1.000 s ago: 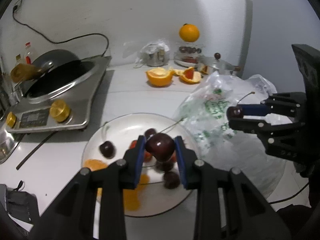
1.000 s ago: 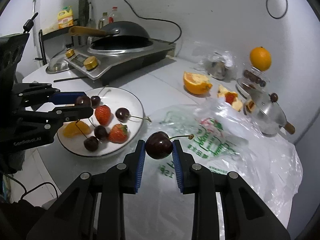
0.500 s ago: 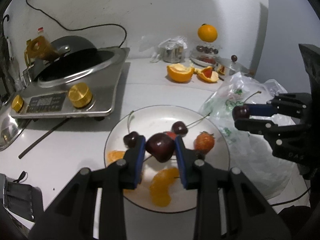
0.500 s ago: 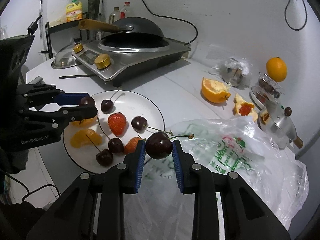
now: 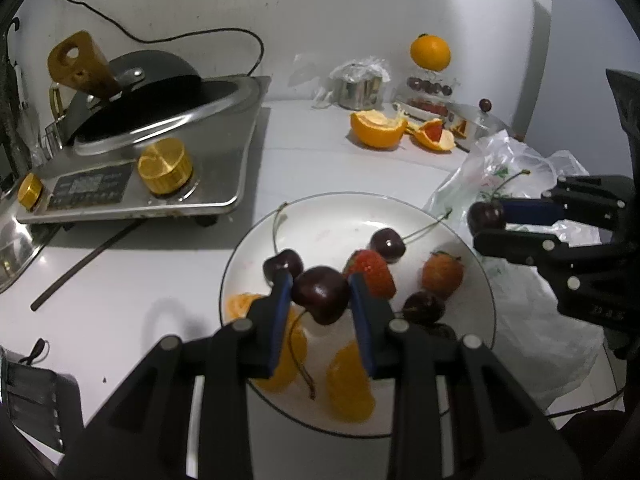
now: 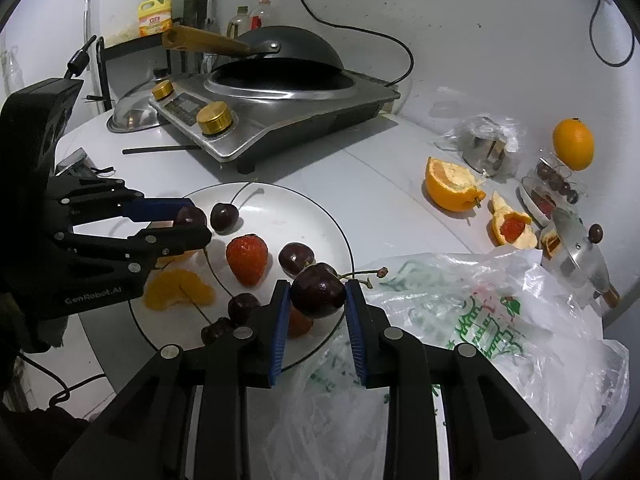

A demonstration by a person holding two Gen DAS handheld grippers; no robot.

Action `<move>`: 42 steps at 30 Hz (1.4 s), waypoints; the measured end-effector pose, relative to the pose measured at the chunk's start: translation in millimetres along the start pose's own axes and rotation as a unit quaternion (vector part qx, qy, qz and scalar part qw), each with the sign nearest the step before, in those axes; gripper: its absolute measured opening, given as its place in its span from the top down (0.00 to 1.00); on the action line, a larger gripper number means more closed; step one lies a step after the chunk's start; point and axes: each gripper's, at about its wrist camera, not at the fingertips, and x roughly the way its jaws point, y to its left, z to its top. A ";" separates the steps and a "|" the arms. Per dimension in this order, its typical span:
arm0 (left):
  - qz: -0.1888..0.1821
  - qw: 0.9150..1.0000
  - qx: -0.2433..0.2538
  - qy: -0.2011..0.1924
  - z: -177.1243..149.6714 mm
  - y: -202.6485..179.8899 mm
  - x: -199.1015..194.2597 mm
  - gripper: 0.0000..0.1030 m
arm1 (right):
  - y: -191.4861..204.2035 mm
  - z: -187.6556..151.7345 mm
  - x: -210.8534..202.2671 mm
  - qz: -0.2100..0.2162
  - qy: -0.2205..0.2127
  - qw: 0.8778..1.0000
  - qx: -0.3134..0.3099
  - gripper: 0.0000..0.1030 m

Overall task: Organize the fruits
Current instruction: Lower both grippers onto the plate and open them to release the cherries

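Note:
A white plate (image 5: 340,216) (image 6: 312,208) on the counter holds cherries, two strawberries (image 5: 374,274) (image 6: 247,258) and orange segments (image 5: 350,384) (image 6: 176,290). My left gripper (image 5: 320,300) (image 6: 192,224) is shut on a dark cherry (image 5: 321,294) and holds it over the plate's left part. My right gripper (image 6: 318,294) (image 5: 486,220) is shut on another dark cherry (image 6: 318,290) with its stem, held over the plate's right rim.
A crumpled plastic bag (image 6: 480,320) (image 5: 520,312) lies right of the plate. An induction cooker with a wok (image 5: 160,120) (image 6: 280,80) stands behind. Orange halves (image 5: 378,130) (image 6: 452,184), a whole orange (image 5: 430,52), a metal lid (image 6: 580,252) and cups stand at the back right.
Both grippers have moved left with their cherries. The left one now hangs over the plate's left part; the right one has come from above the bag to the plate's rim.

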 end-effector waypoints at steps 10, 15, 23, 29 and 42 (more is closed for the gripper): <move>0.006 1.000 0.009 0.017 0.7 -1.2 16.6 0.70 | -3.8 3.8 11.3 0.009 0.003 1.000 0.004 0.72; 0.004 1.000 0.005 0.023 1.6 -0.5 21.0 0.69 | -3.8 6.2 14.8 0.012 0.003 1.000 0.003 0.72; -0.002 1.000 -0.001 0.020 6.0 4.6 17.3 0.63 | 0.5 12.2 20.8 0.015 0.004 1.000 -0.001 0.72; -0.002 1.000 -0.006 0.004 10.2 12.4 4.2 0.46 | 6.6 20.2 27.5 0.019 0.004 1.000 -0.006 0.72; 0.019 0.999 -0.028 -0.015 7.5 43.1 -9.1 0.45 | 21.8 44.8 54.3 0.032 0.003 0.999 -0.009 0.72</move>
